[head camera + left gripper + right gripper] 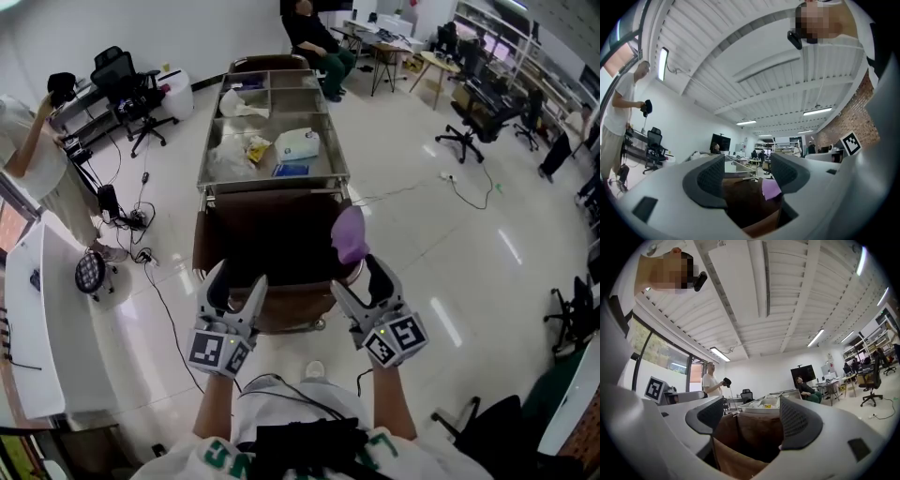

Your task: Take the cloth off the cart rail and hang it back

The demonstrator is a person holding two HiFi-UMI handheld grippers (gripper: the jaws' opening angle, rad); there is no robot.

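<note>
Both grippers gape, holding nothing. The right gripper [363, 281] is the nearer of the 2: the purple cloth [350, 234] hangs just beyond it at 12 o'clock, draped 12-to-6 on the cart [272, 189]. From the left gripper [234, 285] it lies toward 2 o'clock.

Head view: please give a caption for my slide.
Left gripper and right gripper, both open, hover before a cart with a purple cloth draped on its right side.
</note>
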